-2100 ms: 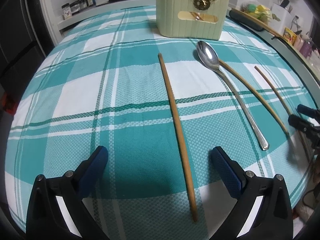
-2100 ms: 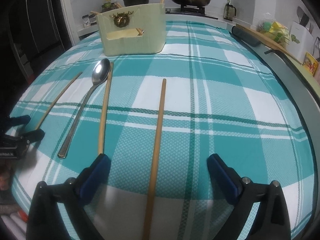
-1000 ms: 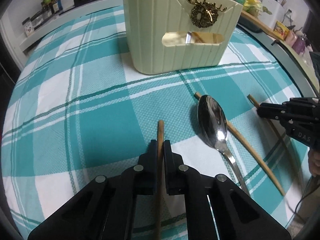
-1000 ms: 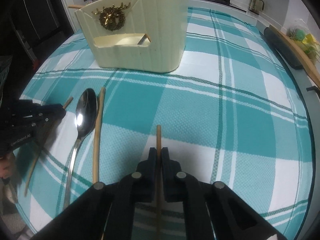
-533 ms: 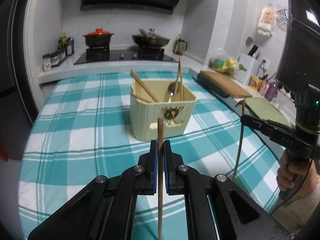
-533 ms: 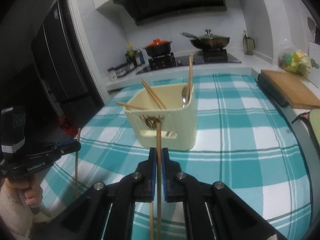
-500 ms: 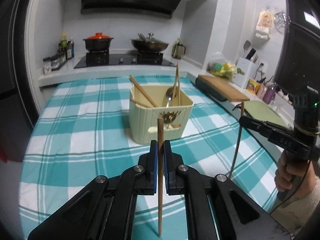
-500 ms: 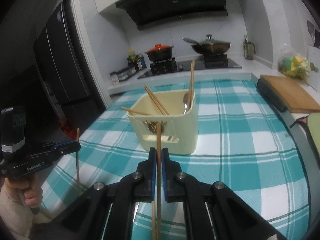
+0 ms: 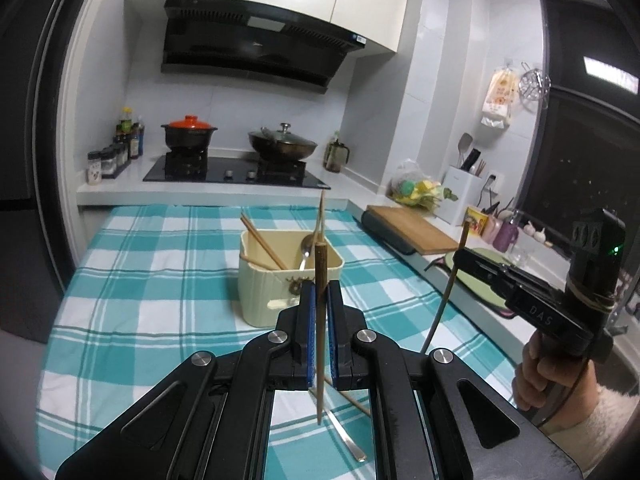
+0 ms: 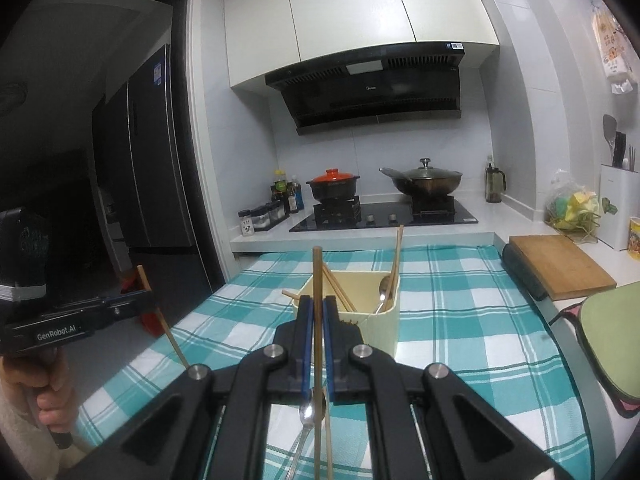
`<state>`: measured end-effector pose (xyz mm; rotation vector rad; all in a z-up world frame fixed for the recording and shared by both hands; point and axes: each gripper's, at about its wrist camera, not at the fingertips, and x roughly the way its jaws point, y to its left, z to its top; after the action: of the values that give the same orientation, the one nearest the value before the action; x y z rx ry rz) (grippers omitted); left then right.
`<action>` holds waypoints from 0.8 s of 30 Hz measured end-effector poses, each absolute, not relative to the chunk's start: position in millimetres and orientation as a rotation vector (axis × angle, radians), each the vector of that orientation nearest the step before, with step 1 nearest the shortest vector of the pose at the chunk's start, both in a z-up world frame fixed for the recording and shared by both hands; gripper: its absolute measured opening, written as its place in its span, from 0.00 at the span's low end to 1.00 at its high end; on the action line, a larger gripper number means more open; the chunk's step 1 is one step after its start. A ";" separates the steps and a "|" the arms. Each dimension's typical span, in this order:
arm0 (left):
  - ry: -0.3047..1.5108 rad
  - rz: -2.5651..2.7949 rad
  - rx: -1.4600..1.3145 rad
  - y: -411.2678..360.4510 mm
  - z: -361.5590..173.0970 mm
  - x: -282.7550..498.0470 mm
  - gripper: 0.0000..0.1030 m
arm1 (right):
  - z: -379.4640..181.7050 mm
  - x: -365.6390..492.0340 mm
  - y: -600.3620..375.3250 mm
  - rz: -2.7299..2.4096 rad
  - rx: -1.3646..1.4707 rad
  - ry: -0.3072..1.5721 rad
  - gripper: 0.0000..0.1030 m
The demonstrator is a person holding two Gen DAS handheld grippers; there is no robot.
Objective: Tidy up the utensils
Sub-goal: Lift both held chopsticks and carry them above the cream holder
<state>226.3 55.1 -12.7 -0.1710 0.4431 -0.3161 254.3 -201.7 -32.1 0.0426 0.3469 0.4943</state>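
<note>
Above the near edge of the checked tablecloth point(image 9: 160, 280) | your left gripper point(image 9: 319, 332) and right gripper point(image 10: 315, 344) each clamp one chopstick point(image 9: 319, 320) upright | cream holder point(image 9: 264, 300) mid-cloth – part filled; spoon point(image 10: 306, 416), another chopstick remain | writing: "GenRobot.AI", "DAS"

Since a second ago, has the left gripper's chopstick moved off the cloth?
Yes. The chopstick, clamped in the left gripper, went up: it lay flat on the checked tablecloth beside the cream holder; now it hangs upright above both.
</note>
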 end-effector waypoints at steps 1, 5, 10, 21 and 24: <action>0.442 -0.317 -0.169 54.9 -11.5 225.6 0.04 | -31.4 253.3 -200.6 0.494 0.036 0.344 0.05; 0.442 -0.316 -0.172 55.3 -10.5 223.3 0.04 | -35.9 254.5 -200.7 0.495 0.041 0.367 0.05; 0.448 -0.320 -0.193 58.2 -9.7 227.4 0.04 | -37.0 253.5 -202.6 0.497 0.043 0.373 0.05; 0.425 -0.323 -0.216 72.6 19.5 263.0 0.04 | -33.1 288.2 -201.7 0.508 0.017 0.411 0.05; 0.390 -0.320 -0.223 78.7 41.8 280.5 0.04 | -16.2 303.4 -200.6 0.513 0.009 0.389 0.05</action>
<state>280.5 78.7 41.8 -0.2235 0.3903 -0.3197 303.4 -200.6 -16.2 0.0087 0.3893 0.5127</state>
